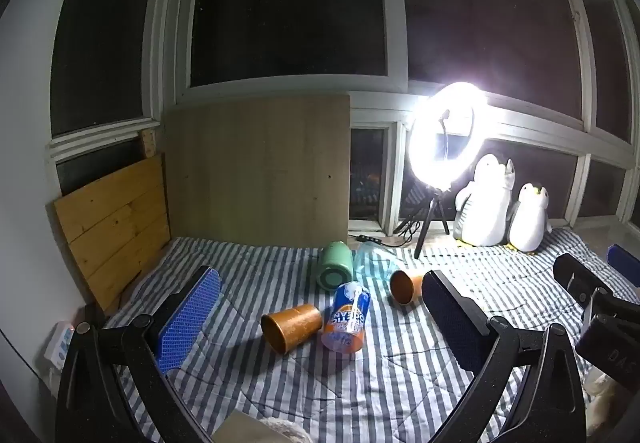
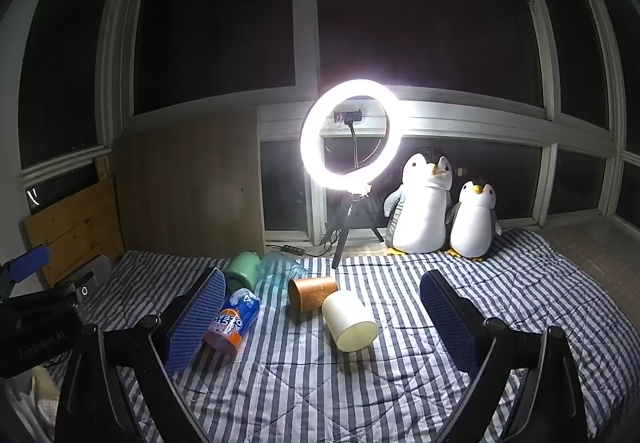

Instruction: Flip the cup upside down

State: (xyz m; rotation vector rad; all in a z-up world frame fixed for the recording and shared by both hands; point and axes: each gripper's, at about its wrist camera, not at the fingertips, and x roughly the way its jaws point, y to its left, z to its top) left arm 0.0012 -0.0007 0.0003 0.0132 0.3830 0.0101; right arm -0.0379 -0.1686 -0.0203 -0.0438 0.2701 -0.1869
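Observation:
Several cups lie on their sides on the striped quilt. In the left wrist view an orange cup lies nearest, with a blue and orange printed cup beside it, a second orange cup, a green cup and a clear blue cup behind. My left gripper is open and empty, above and short of them. In the right wrist view a cream cup lies nearest, with an orange cup behind it and the printed cup at the left. My right gripper is open and empty.
A lit ring light on a tripod stands at the back by the window. Two plush penguins sit to its right. Wooden boards lean against the back left wall. The right gripper's body shows at the right edge of the left wrist view.

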